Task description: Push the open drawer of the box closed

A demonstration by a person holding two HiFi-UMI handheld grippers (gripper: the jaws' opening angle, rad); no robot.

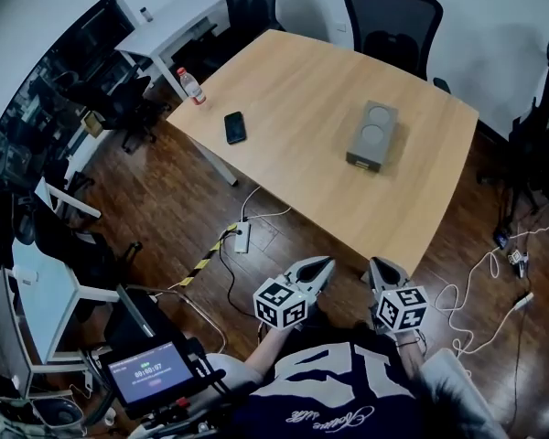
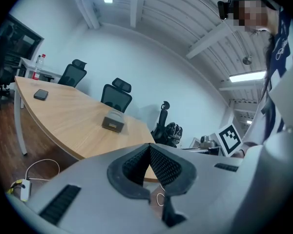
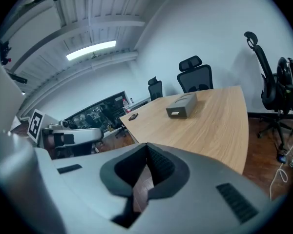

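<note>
Grey rectangular box (image 1: 372, 135) untouched on pale wooden table (image 1: 293, 176).
Left gripper (image 1: 322, 264), right gripper (image 1: 379, 267): jaws together, empty, well short; drawer push outstanding.

Grey box (image 1: 373, 135), light-wood table (image 1: 293, 167), blk phone (image 1: 235, 127), red-cap bottle (image 1: 191, 86), yellow/blk floor tape (image 1: 206, 256).

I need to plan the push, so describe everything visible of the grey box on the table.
The grey box is a low, oblong, matte block that looks like plastic, with two round recesses in its top. Its drawer front, a short end with a pale handle strip, faces the near table edge. It is too small to tell how far it stands out. The box lies flat on the wooden table, right of the middle, touching only the tabletop.
</note>
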